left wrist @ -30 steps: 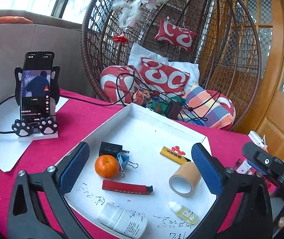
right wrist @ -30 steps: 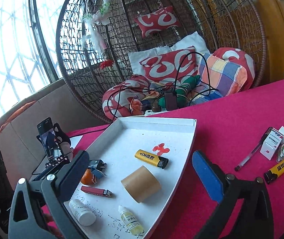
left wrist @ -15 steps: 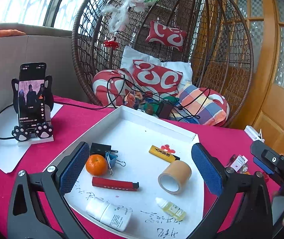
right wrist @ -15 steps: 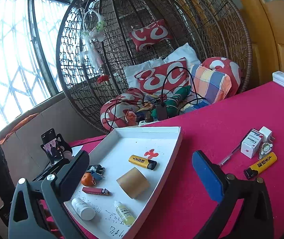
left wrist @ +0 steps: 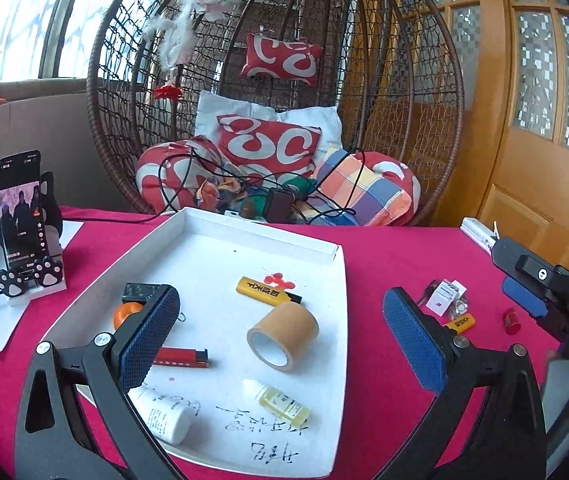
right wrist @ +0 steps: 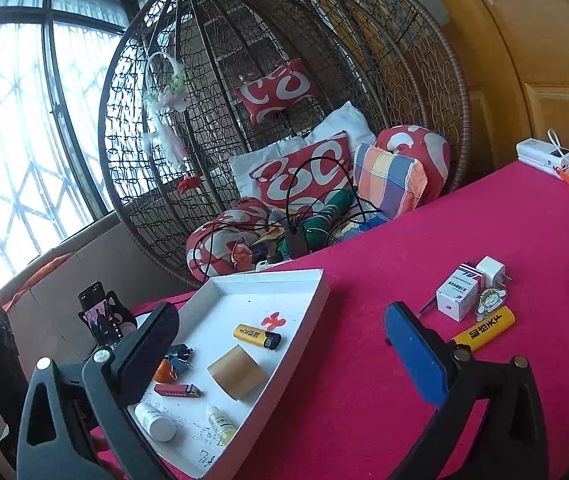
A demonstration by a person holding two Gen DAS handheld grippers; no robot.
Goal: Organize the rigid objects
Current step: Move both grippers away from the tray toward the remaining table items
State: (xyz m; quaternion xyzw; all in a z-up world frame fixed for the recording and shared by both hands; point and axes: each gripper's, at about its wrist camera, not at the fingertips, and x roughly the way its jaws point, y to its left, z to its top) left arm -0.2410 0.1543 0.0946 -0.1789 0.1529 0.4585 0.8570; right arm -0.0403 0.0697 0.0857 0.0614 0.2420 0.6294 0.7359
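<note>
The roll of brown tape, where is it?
The roll of brown tape lies on its side in the white tray, between the yellow lighter and the little yellow bottle.

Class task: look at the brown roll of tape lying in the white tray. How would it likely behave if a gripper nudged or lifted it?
The tape roll lies on its curved side in the white tray, so a nudge would probably send it rolling. Its hollow core suggests it is fairly light. It looks stiff enough to pinch without collapsing.
</note>
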